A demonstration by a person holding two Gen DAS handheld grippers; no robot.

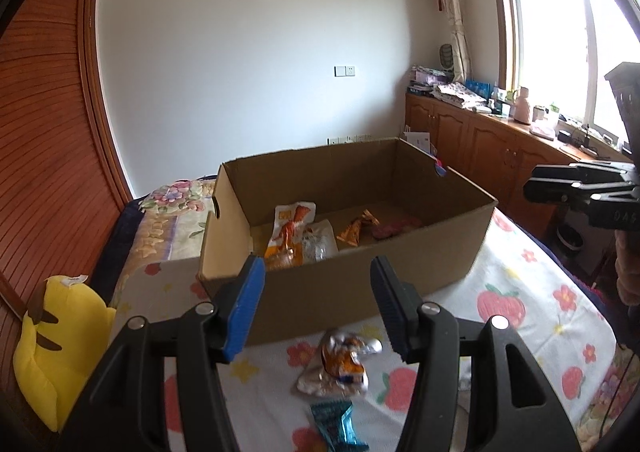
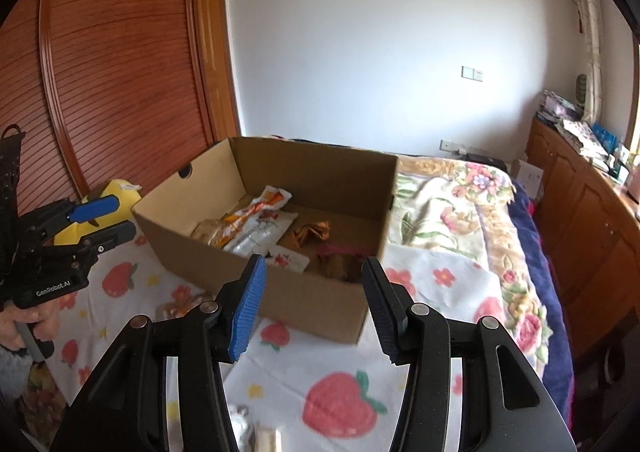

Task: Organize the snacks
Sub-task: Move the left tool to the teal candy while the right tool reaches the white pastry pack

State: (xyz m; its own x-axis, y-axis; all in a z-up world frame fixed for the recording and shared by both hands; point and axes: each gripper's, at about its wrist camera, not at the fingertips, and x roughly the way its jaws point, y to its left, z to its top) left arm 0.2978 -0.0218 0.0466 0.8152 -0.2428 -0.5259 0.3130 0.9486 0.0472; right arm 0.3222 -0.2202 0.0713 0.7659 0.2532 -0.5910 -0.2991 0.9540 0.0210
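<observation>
An open cardboard box (image 1: 420, 272) stands on a bed with a strawberry-print sheet; it also shows in the right wrist view (image 2: 320, 304). Several snack packets (image 1: 294, 238) lie inside it (image 2: 256, 228). My left gripper (image 1: 318, 308) is open and empty, held above a silver-and-orange snack packet (image 1: 340, 364) and a teal packet (image 1: 334, 424) on the sheet in front of the box. My right gripper (image 2: 312, 308) is open and empty, near the box's near corner. A snack packet (image 2: 180, 306) lies on the sheet left of it.
A yellow plush toy (image 1: 56, 348) lies at the bed's left edge by a wooden wardrobe (image 1: 40, 131). Wooden cabinets (image 1: 480, 143) with clutter stand under the window at right. A floral quilt (image 2: 460, 203) lies beyond the box.
</observation>
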